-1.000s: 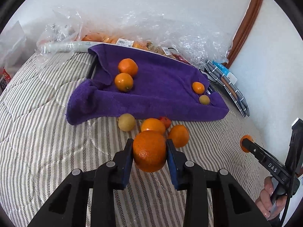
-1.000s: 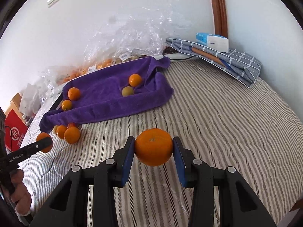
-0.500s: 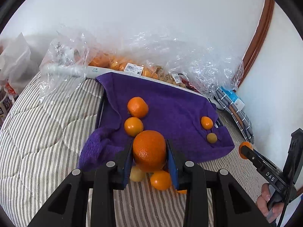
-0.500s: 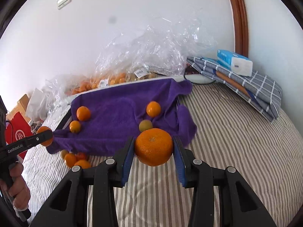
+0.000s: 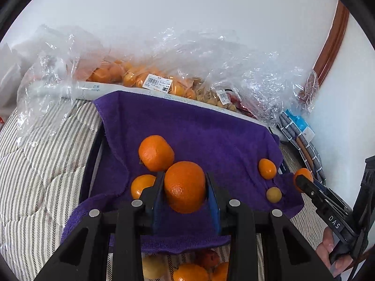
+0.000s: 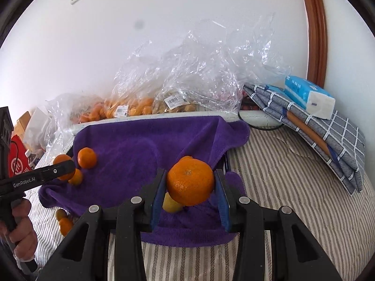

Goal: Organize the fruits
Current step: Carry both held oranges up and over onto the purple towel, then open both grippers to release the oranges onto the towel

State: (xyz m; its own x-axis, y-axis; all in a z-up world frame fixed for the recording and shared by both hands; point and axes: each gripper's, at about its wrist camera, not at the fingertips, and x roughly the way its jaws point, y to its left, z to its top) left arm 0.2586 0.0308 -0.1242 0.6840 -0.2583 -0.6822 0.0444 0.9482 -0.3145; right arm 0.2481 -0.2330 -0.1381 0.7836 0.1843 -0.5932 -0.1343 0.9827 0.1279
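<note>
My left gripper (image 5: 184,187) is shut on an orange (image 5: 185,186) and holds it above the near left part of the purple towel (image 5: 199,135). Two oranges (image 5: 155,149) lie on the towel just beyond it. A small orange (image 5: 267,168) and a yellowish fruit (image 5: 273,194) lie at the towel's right. My right gripper (image 6: 190,186) is shut on another orange (image 6: 190,182) above the towel's near right part (image 6: 140,154), over a yellow fruit (image 6: 171,205). Several loose fruits (image 5: 192,271) lie on the striped bedding in front of the towel.
Clear plastic bags of fruit (image 5: 150,79) lie along the wall behind the towel. A folded checked cloth (image 6: 328,135) with a blue tissue pack (image 6: 309,97) sits at the right. A red box (image 6: 16,164) stands at the left edge.
Both grippers have moved forward with their oranges, from over the bedding to over the purple towel. The loose fruits now lie behind and below the left gripper.
</note>
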